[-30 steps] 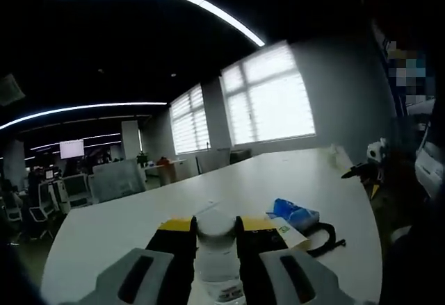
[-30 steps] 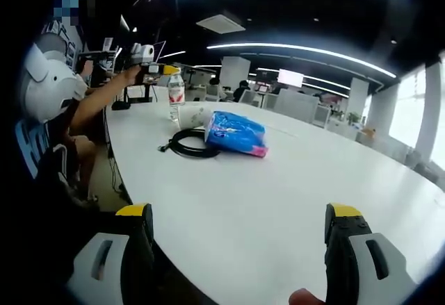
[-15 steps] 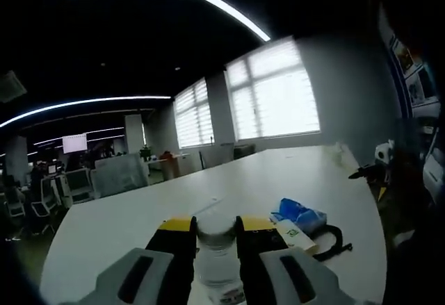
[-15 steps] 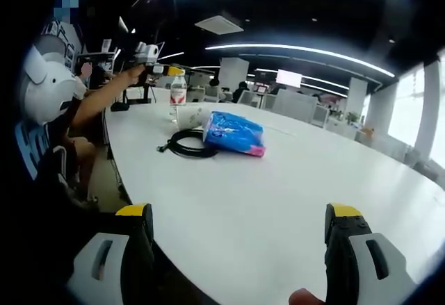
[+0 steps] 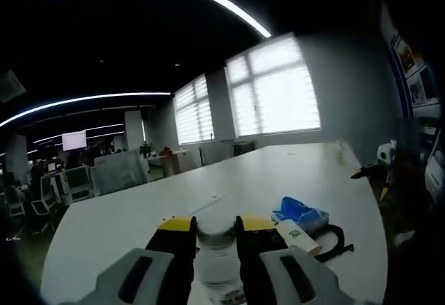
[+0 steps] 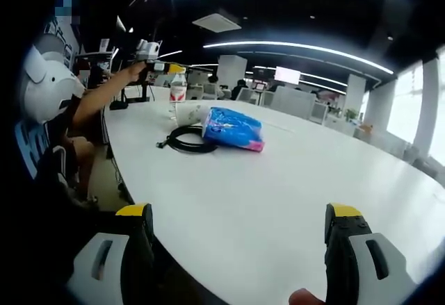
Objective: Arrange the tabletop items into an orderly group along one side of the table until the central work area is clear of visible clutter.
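My left gripper (image 5: pixel 215 223) is shut on a clear water bottle (image 5: pixel 217 253) with a white cap, held upright over the white table (image 5: pixel 278 173). Just right of it lie a blue wipes pack (image 5: pixel 300 214), a white box (image 5: pixel 297 235) and a coiled black cable (image 5: pixel 335 240). In the right gripper view the same bottle (image 6: pixel 178 89) hangs under the left gripper (image 6: pixel 158 63) at the table's far left end, beside the blue pack (image 6: pixel 233 128), a white item (image 6: pixel 188 114) and the cable (image 6: pixel 185 140). My right gripper (image 6: pixel 240 215) stands wide open and empty above the table's near edge (image 6: pixel 174 249).
A person's arm (image 6: pixel 97 96) and white sleeve (image 6: pixel 49 86) reach in along the left edge of the table. Office desks, chairs and monitors (image 6: pixel 292 100) stand beyond the table. Bright windows (image 5: pixel 274 93) line the far wall.
Both views have shifted slightly with the hands. The left gripper stays shut on the bottle, and the items on the table have not moved.
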Available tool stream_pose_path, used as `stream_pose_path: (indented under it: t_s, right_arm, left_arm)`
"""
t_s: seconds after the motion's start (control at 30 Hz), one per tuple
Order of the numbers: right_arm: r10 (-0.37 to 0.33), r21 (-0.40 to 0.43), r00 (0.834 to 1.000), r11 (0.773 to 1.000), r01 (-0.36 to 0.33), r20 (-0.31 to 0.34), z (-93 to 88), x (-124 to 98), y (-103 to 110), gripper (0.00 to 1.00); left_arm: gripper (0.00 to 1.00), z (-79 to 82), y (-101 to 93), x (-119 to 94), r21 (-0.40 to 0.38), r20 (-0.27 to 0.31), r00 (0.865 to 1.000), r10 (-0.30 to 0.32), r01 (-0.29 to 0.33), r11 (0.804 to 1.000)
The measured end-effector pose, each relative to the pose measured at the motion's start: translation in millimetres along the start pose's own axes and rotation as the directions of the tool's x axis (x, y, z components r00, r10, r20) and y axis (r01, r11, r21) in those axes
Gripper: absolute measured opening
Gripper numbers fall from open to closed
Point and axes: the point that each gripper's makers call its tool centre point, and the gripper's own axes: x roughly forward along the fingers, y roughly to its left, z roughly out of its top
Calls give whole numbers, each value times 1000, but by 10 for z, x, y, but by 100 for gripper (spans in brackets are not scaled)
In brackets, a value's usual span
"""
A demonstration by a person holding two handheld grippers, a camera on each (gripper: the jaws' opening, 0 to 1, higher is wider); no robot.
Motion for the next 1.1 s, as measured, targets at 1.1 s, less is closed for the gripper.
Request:
stream_pose_path:
  t_s: [1.1]
  right_arm:
    - [1, 3, 1000, 1000, -1, -2, -25, 8, 40, 100]
  left_arm:
    - [55, 30, -270, -174, 78, 40, 986, -162, 159, 984]
